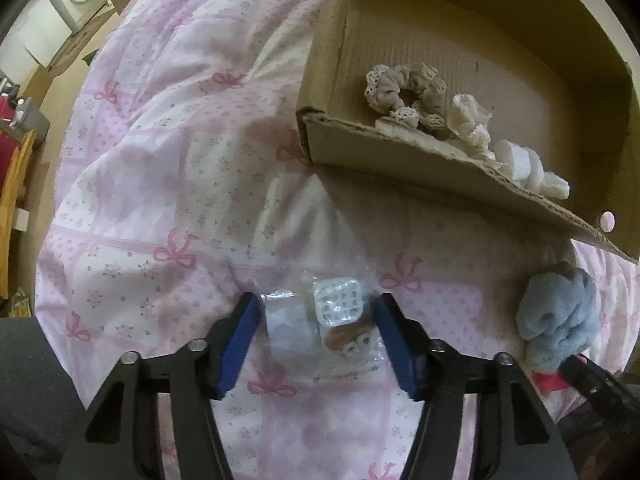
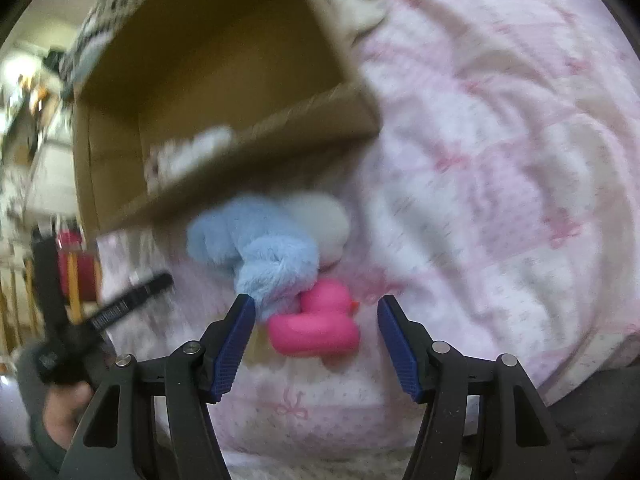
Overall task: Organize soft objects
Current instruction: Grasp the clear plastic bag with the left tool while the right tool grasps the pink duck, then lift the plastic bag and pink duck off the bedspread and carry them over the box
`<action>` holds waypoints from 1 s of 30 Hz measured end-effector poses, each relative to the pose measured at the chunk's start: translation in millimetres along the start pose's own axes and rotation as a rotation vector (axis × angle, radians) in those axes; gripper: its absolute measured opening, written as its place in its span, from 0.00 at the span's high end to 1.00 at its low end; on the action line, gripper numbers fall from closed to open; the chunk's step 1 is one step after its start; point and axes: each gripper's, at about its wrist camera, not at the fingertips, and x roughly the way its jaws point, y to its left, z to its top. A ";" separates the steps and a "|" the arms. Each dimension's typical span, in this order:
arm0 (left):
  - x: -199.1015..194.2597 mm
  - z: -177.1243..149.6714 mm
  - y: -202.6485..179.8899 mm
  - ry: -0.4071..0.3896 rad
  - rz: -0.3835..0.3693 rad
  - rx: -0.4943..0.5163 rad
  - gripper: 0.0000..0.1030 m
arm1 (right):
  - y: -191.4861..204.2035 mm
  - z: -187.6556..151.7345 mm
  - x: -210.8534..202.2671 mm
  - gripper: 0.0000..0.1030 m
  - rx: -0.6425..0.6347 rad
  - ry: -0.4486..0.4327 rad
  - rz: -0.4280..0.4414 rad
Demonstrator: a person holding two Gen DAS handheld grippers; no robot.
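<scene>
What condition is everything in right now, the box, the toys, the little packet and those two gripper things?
Cardboard box: open, on the bed, partly filled.
Lace scrunchie: inside the box.
Clear plastic packet: lying on the quilt, between the left gripper's fingers.
Left gripper: open, straddling the packet.
Blue plush toy: lying on the quilt beside the box.
Pink rubber duck: lying against the plush.
Right gripper: open, around the duck, not pressing it.

Soft, dim indoor light with a pink cast; the left wrist view is fairly sharp, the right wrist view smeared by motion blur, both bent and black-cornered at the edges.
</scene>
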 end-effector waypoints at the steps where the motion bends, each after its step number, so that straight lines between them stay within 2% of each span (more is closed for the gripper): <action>1: 0.8 0.2 -1.0 0.001 0.002 0.006 0.50 | 4.3 -0.6 2.9 0.35 -0.020 0.006 -0.019; 4: 0.8 -1.1 -3.8 0.002 -0.001 0.021 0.58 | 15.1 -2.5 8.7 0.35 -0.072 0.020 -0.066; 6: 1.0 -2.3 -6.4 0.008 -0.011 0.035 0.73 | 21.2 -7.1 9.3 0.35 -0.102 0.021 -0.079; 9: -2.6 -4.0 -12.8 0.013 -0.004 0.072 0.84 | 30.5 -12.9 13.2 0.35 -0.144 0.025 -0.109; 10: -3.7 -4.9 -14.0 0.013 -0.005 0.076 0.85 | 33.0 -13.4 14.3 0.35 -0.157 0.026 -0.121; 12: -6.5 -5.4 -15.6 0.017 -0.017 0.071 0.87 | 37.6 -13.2 15.3 0.50 -0.172 0.020 -0.139; 24: -42.5 -21.5 -1.9 -0.022 -0.054 0.064 0.87 | 47.2 -27.0 -8.6 0.51 -0.209 -0.046 -0.067; 30: -59.5 -28.7 2.3 -0.062 -0.039 0.077 0.87 | 53.1 -33.4 -16.0 0.51 -0.245 -0.074 -0.033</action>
